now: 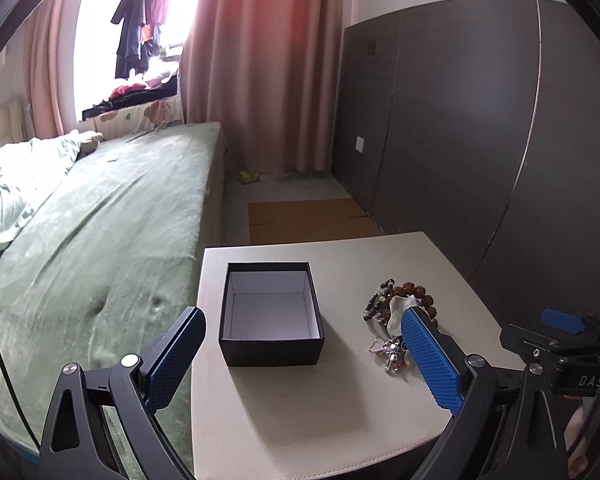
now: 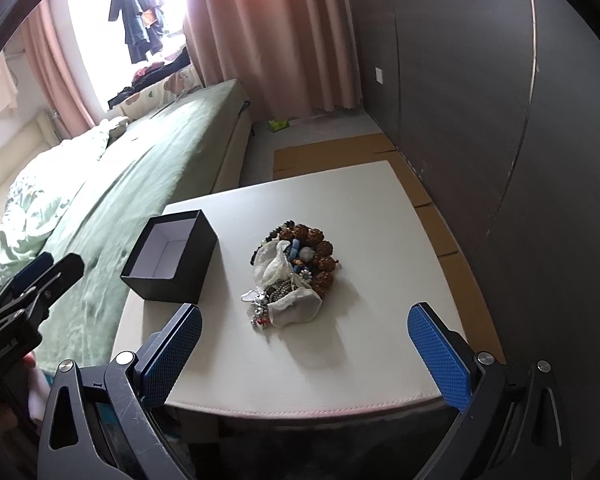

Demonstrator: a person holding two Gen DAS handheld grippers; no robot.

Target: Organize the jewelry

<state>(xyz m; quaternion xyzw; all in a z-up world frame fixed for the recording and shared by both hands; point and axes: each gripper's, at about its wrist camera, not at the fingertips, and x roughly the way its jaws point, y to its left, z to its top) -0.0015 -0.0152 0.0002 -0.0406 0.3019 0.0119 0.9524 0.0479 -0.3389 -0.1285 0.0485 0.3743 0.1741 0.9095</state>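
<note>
An open black box (image 1: 271, 316) with a white, empty inside stands on the beige table (image 1: 300, 420). It also shows in the right wrist view (image 2: 172, 258). A pile of jewelry (image 2: 294, 272) lies to its right: brown bead bracelets, dark beads, silver chains and a white pouch. The pile is partly hidden by my finger in the left wrist view (image 1: 396, 320). My left gripper (image 1: 302, 354) is open and empty, just in front of the box. My right gripper (image 2: 304, 344) is open and empty, in front of the pile.
A bed with a green cover (image 1: 100, 220) runs along the table's left side. A dark wardrobe (image 1: 480, 120) stands on the right. Flat cardboard (image 1: 308, 220) lies on the floor behind the table. Pink curtains (image 1: 268, 60) hang at the back.
</note>
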